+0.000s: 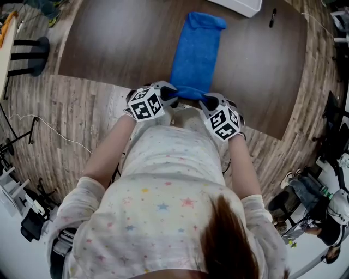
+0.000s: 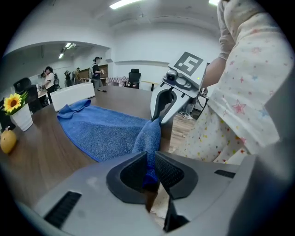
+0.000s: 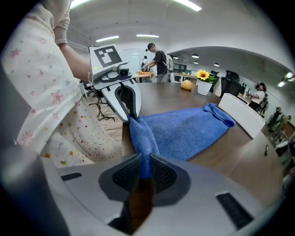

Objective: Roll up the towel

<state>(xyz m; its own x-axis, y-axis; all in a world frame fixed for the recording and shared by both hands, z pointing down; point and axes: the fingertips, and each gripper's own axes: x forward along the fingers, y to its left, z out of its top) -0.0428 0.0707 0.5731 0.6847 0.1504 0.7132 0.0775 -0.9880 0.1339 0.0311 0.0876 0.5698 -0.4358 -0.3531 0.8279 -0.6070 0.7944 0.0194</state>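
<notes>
A blue towel [image 1: 197, 54] lies lengthwise on the brown table [image 1: 109, 43], running away from the person. Its near edge is lifted and bunched at the table's front edge. My left gripper [image 1: 170, 93] is shut on the near left corner of the towel [image 2: 148, 138], the cloth pinched between its pads. My right gripper [image 1: 208, 101] is shut on the near right corner of the towel [image 3: 144, 138]. In each gripper view the other gripper shows close by on the same edge: the right gripper [image 2: 159, 120] and the left gripper [image 3: 132, 116].
A white box [image 1: 240, 5] and a black pen [image 1: 272, 17] lie at the table's far end. A sunflower vase [image 3: 203, 83] and an orange fruit [image 3: 186, 85] stand on the table beside the towel. Office chairs and people are in the room behind.
</notes>
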